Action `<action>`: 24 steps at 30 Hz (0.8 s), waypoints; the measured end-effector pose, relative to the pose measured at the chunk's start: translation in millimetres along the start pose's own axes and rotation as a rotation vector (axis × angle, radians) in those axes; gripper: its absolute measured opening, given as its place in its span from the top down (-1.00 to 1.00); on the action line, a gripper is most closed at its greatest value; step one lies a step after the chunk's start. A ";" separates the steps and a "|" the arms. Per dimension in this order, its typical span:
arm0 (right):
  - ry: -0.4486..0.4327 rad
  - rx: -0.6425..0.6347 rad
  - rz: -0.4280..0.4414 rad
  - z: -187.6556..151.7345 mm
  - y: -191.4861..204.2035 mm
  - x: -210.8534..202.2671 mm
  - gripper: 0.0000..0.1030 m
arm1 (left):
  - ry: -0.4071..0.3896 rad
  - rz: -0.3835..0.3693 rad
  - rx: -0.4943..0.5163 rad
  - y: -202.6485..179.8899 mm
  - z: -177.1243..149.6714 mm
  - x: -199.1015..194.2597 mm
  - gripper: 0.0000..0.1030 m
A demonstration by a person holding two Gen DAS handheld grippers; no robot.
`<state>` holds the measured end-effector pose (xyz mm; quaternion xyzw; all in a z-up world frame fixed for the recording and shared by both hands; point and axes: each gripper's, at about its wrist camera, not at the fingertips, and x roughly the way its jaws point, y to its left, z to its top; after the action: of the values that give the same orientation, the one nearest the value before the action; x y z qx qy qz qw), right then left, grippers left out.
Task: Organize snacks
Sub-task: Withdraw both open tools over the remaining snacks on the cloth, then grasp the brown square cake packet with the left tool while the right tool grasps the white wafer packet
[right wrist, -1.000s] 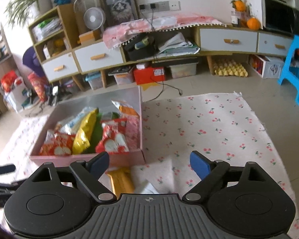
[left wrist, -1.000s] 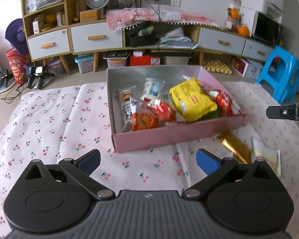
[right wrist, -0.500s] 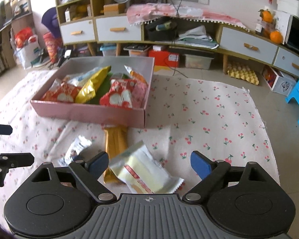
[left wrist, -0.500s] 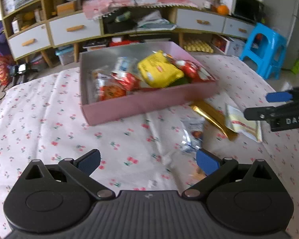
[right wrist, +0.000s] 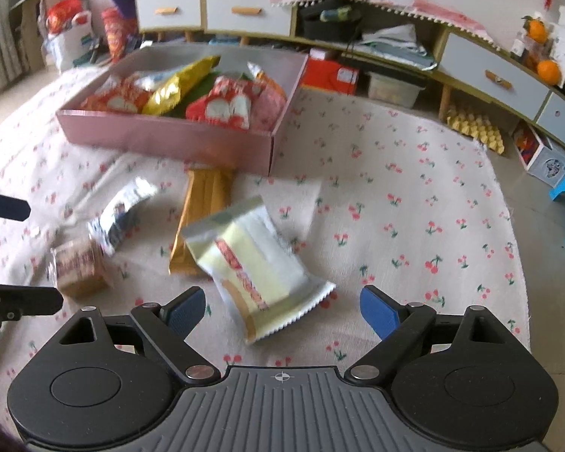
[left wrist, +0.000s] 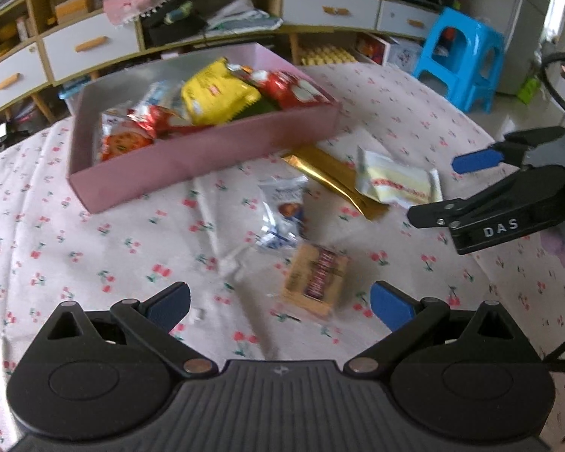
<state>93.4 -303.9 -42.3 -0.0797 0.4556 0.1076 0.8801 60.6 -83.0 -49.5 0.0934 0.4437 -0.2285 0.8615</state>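
- Beside the pink box (right wrist: pixel 169 139) (already holding snacks), four packets lie loose on the cloth (right wrist: pixel 395 226).
- Left gripper (left wrist: pixel 278 303): released, above the tan biscuit packet (left wrist: pixel 316 282).
- Right gripper (right wrist: pixel 280 310): released, over the white-yellow packet (right wrist: pixel 252 263).

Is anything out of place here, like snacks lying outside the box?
Yes. Four snacks lie on the cloth in front of the pink box: a gold packet, white-yellow packet, silver-blue packet and tan biscuit pack.

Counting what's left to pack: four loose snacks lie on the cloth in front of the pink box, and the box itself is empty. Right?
Not quite. The pink box is already full of snack packets, as the right wrist view shows. Four loose snacks do lie on the cloth in front of it.
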 end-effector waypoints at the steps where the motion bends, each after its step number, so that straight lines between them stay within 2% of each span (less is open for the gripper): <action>1: 0.007 -0.007 -0.001 -1.3 0.6 1.6 -0.77 | 0.005 -0.003 0.005 -2.4 -0.7 0.7 -0.96; 7: 0.012 -0.020 -0.004 -4.3 1.6 7.3 -0.77 | 0.025 -0.016 0.025 -11.4 -1.7 6.2 -0.85; 24: -0.014 0.039 0.002 2.6 -2.3 17.6 -0.84 | 0.041 -0.026 -0.003 -10.7 3.4 11.0 -0.10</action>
<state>106.0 -303.4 -55.1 -0.0612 0.4514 0.0999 0.8846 63.5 -97.0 -55.9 0.0910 0.4630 -0.2372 0.8492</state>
